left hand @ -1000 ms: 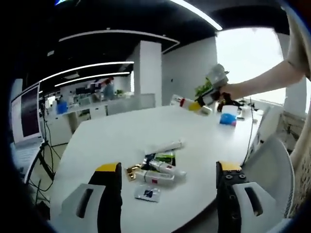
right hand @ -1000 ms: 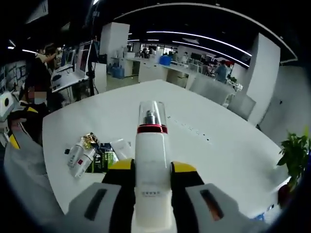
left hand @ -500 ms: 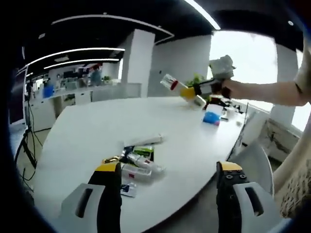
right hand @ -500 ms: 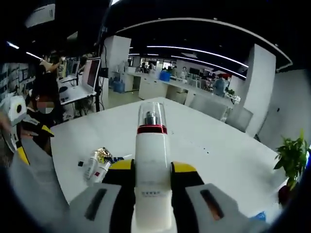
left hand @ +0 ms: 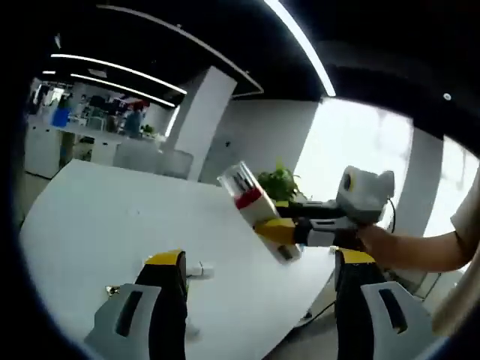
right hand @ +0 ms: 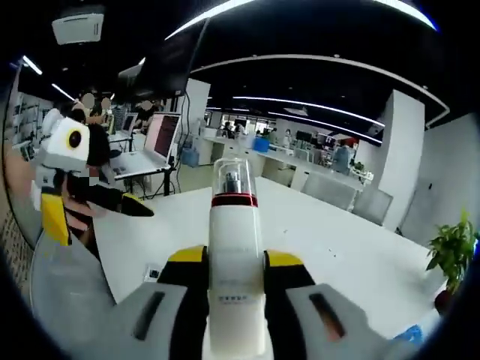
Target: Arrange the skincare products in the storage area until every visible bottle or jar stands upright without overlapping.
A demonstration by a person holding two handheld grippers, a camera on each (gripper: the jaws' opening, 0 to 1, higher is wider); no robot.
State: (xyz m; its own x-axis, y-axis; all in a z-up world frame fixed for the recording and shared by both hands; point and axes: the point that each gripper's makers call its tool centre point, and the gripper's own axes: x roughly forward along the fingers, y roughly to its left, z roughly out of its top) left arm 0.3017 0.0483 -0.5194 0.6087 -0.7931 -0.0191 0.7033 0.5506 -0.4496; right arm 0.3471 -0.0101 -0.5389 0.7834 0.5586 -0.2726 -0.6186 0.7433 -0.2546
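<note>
Ahead in the left gripper view, the left gripper (left hand: pixel 259 300) hangs with jaws apart above the white table (left hand: pixel 97 217), while the right gripper (left hand: pixel 289 231) carries the white bottle (left hand: pixel 257 210) over that table. Meanwhile, the right gripper view shows the right gripper (right hand: pixel 233 281) clamped on the white bottle (right hand: pixel 234 255), raised above the table (right hand: pixel 322 255).

Left gripper (left hand: pixel 259 304): grey slotted jaws, black inner faces, yellow tips. Right gripper (right hand: pixel 235 300): same grey, black, yellow build. Person's short light sleeve (left hand: pixel 466 217) at edge.
</note>
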